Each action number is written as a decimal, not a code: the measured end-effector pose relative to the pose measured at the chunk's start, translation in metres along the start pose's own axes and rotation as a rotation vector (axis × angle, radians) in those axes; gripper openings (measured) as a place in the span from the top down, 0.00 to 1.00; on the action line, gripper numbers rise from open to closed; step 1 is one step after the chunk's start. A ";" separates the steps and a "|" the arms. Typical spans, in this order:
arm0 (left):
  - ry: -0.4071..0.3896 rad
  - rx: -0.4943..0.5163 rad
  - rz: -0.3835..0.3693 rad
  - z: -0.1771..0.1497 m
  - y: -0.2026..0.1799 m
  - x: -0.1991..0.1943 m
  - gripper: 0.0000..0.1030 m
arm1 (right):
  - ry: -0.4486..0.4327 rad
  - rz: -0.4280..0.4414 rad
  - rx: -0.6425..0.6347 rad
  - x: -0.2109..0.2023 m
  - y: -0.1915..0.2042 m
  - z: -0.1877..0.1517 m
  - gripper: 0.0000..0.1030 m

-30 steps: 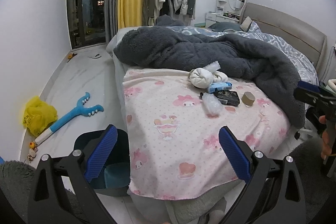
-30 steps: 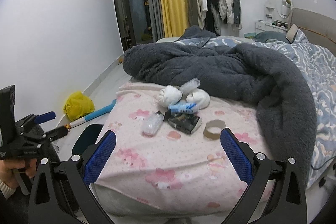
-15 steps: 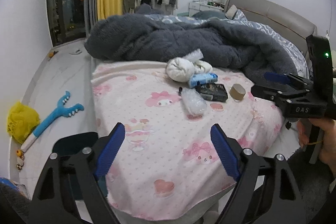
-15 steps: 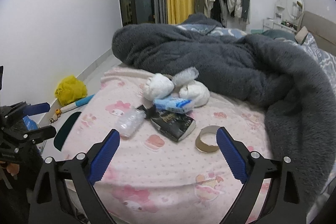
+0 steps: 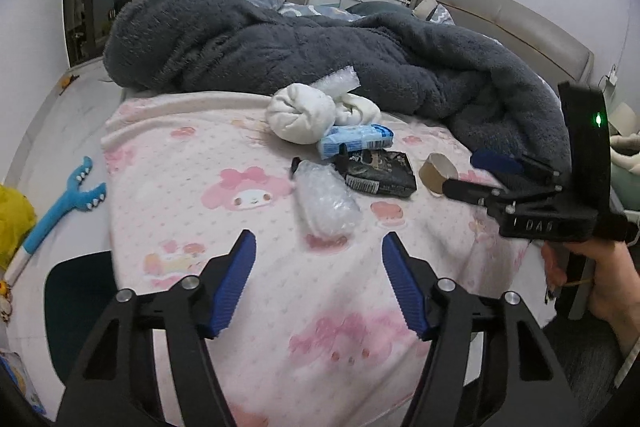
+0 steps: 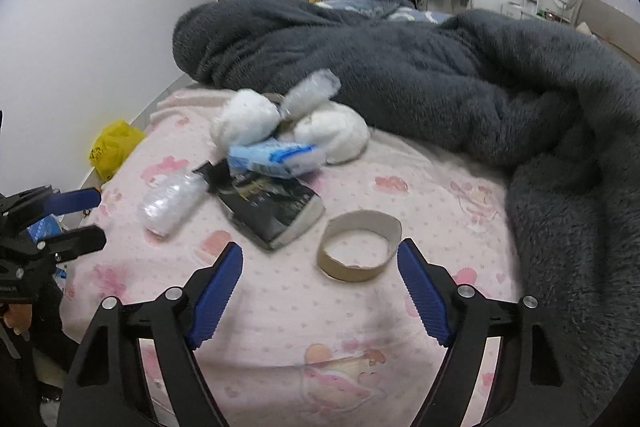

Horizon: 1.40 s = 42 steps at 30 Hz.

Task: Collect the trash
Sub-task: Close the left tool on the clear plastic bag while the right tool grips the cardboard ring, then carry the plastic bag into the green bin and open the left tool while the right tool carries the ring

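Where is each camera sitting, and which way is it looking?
Left wrist: on the left gripper, looking down at the bubble-wrap roll on the pink blanket; the hand holding the right gripper shows.
Right wrist: on the right gripper, facing the cardboard ring; the left gripper shows.
Shared: both jaws, just closing, hold nothing; black packet.

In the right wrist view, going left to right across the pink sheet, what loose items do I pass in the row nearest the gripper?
Clear plastic wrap → black packet → cardboard ring. The blue packet and the white bundles lie farther back and overlap, so they are left out.
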<state>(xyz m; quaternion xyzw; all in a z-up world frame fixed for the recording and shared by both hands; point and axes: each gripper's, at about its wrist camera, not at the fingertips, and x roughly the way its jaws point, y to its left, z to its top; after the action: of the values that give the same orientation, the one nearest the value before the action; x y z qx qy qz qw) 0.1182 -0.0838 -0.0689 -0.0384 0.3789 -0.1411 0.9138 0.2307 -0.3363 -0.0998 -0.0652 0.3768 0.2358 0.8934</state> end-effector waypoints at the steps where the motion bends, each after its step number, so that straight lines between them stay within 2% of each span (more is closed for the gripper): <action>1: 0.003 -0.003 0.002 0.001 0.000 0.005 0.34 | 0.002 0.005 0.002 0.002 -0.001 0.000 0.22; 4: 0.021 -0.025 0.016 0.005 0.003 0.021 0.40 | 0.011 0.010 0.005 0.008 -0.006 -0.001 0.23; 8: 0.048 -0.055 0.025 0.005 0.009 0.037 0.41 | 0.024 0.021 0.018 0.016 -0.014 -0.003 0.24; 12: 0.053 -0.070 0.010 0.006 0.008 0.041 0.42 | 0.033 0.034 0.021 0.024 -0.019 -0.003 0.26; 14: 0.057 -0.068 0.000 0.007 0.006 0.042 0.45 | 0.032 0.044 0.031 0.028 -0.021 -0.002 0.29; 18: 0.057 -0.070 -0.025 0.010 0.001 0.042 0.45 | 0.022 0.050 0.061 0.031 -0.028 0.000 0.30; 24: 0.065 -0.067 -0.033 0.012 -0.002 0.045 0.45 | 0.047 0.044 0.070 0.042 -0.028 0.002 0.38; 26: 0.082 -0.084 -0.041 0.012 0.002 0.050 0.52 | 0.049 0.028 0.060 0.043 -0.026 0.003 0.49; 28: 0.097 -0.102 -0.050 0.010 0.007 0.054 0.64 | 0.040 0.024 0.066 0.040 -0.028 0.005 0.49; 29: 0.102 -0.109 -0.053 0.010 0.009 0.055 0.65 | 0.036 0.017 0.068 0.038 -0.029 0.005 0.49; 31: 0.101 -0.122 -0.067 0.011 0.013 0.053 0.69 | 0.025 -0.010 0.071 0.032 -0.029 0.008 0.49; 35: 0.072 -0.111 -0.062 0.012 0.014 0.041 0.69 | -0.008 -0.028 0.079 0.022 -0.025 0.017 0.49; 42: 0.024 -0.116 -0.020 0.017 0.034 0.014 0.69 | -0.045 -0.032 0.042 0.006 0.016 0.049 0.49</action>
<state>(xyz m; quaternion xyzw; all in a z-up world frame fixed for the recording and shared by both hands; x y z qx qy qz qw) 0.1477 -0.0563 -0.0725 -0.0934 0.3969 -0.1283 0.9040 0.2583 -0.3060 -0.0684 -0.0471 0.3606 0.2147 0.9065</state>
